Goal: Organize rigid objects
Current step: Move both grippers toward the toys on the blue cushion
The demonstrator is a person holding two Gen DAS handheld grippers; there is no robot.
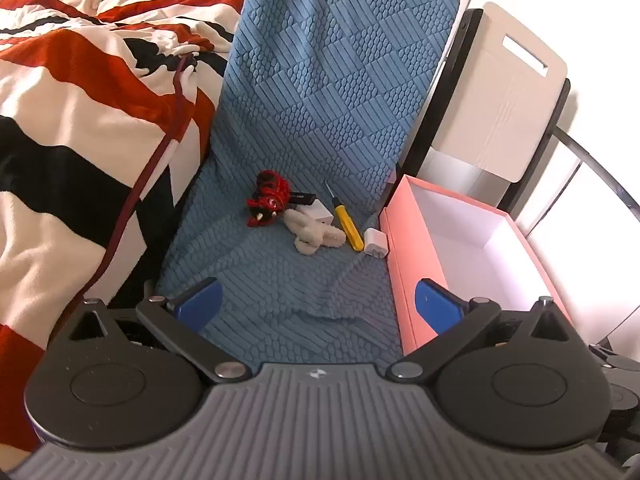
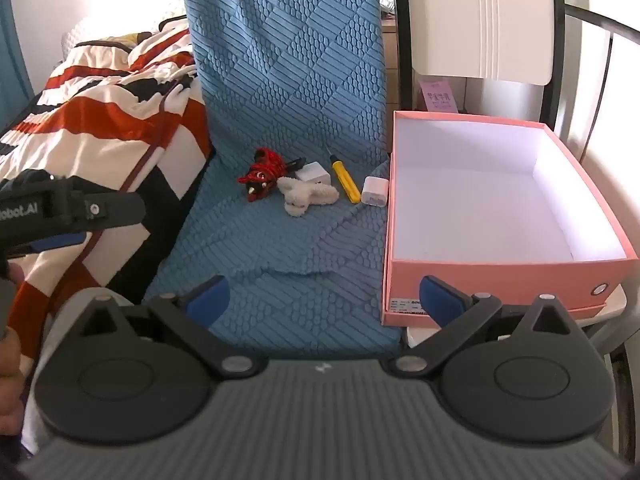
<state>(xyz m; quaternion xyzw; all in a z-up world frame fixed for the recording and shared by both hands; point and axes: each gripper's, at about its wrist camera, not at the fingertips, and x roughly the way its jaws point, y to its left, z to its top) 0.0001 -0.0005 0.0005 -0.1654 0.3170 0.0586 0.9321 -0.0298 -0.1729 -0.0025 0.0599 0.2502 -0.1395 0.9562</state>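
I see both tools wide apart with nothing between the pads: my left gripper (image 1: 318, 306) hangs over the near end of the blue cloth (image 1: 320, 100), my right gripper (image 2: 324, 298) over the same cloth's near right part, its right pad in front of the box wall. The cloth is a quilted, embossed weave of ribs and scales, running from the seat up a backrest. The rigid items sit in a small cluster at mid-cloth, left of the box: a yellow screwdriver (image 2: 346, 182) with thin dark tip, slim and hard; a white charger cube (image 2: 375, 192), glossy, just beside the pink box (image 2: 508, 276); another white block (image 2: 315, 173) behind a fuzzy cream plush (image 2: 305, 197); a red-and-black toy figure (image 2: 262, 173) at far left of the cluster, with a small dark piece I can't identify behind it. The box is matte pink cardboard, white inside, open-topped and rectangular. A striped fleece blanket (image 1: 72, 120) lies bunched on the left, a dark red cord (image 1: 136, 196) across it. A white chair back (image 2: 480, 20) in a black frame stands far right.
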